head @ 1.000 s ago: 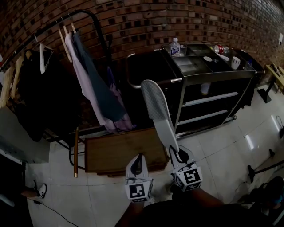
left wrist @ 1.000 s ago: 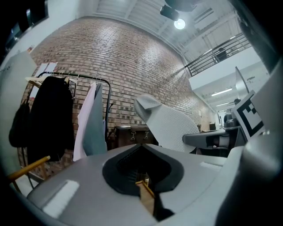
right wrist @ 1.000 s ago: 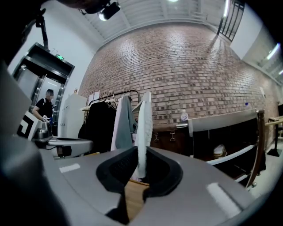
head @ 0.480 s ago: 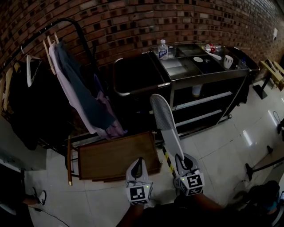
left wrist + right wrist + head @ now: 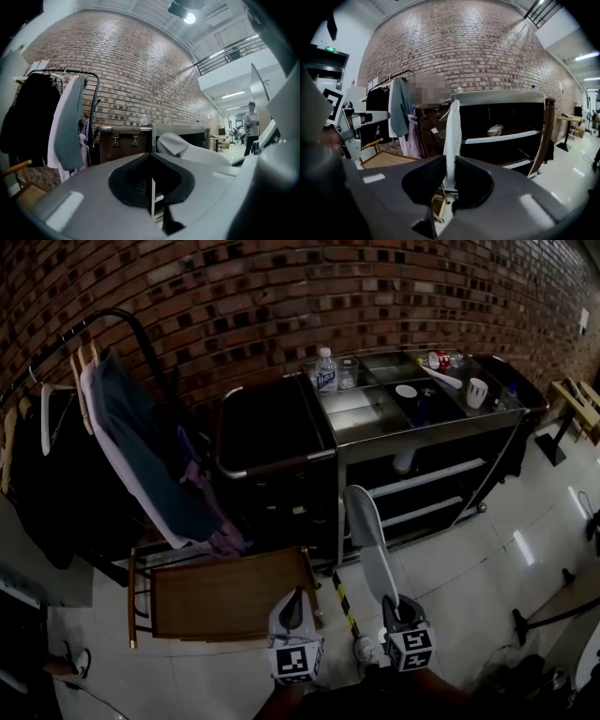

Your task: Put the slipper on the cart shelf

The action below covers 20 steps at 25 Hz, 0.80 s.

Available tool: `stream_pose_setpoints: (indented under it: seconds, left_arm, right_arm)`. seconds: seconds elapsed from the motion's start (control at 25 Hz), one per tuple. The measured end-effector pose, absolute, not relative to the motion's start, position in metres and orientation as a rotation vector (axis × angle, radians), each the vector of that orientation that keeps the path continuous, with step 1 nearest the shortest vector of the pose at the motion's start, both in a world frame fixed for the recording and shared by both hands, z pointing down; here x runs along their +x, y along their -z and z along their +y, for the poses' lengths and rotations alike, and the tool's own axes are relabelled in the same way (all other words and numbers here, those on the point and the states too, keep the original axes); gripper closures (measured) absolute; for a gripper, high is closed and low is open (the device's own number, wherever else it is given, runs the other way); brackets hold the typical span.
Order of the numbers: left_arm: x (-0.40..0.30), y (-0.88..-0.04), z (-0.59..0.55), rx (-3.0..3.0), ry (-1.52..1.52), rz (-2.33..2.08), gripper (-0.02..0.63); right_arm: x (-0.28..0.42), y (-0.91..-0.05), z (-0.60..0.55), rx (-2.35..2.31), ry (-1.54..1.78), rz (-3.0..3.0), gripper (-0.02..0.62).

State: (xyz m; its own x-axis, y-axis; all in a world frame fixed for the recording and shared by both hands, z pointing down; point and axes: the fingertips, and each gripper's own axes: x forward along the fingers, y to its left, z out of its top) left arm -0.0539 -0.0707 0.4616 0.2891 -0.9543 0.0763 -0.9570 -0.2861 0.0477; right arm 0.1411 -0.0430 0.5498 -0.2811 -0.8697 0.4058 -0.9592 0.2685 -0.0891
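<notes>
A long white slipper (image 5: pixel 367 545) sticks up and forward out of my right gripper (image 5: pixel 389 602), which is shut on its heel end. In the right gripper view the slipper (image 5: pixel 452 133) stands edge-on between the jaws, toe up, in front of the cart. The dark metal cart (image 5: pixel 427 420) stands ahead against the brick wall with two pale-edged shelves (image 5: pixel 429 476) under its top. Another light slipper (image 5: pixel 494 130) lies on the upper shelf (image 5: pixel 506 137). My left gripper (image 5: pixel 292 596) hangs beside the right one, shut and holding nothing; its jaws (image 5: pixel 151 187) meet on a thin slit.
A low wooden table (image 5: pixel 225 594) sits on the floor at front left. A clothes rack (image 5: pixel 122 442) with hanging garments stands to the left. A water bottle (image 5: pixel 325 371), a cup (image 5: pixel 477 390) and small items are on the cart top. A person (image 5: pixel 251 126) stands far right.
The view has swung so the cart now sits more centrally and closer. The slipper has tilted forward toward the cart's shelves in the right gripper. Both grippers keep their state.
</notes>
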Motion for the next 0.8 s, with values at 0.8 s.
stream_pose_setpoints:
  seconds: [0.8]
  left_arm:
    - [0.020, -0.443, -0.192, 2.396, 0.032, -2.002, 0.589]
  right_arm:
    - [0.196, -0.590, -0.211, 1.511, -0.604, -2.320, 0.551]
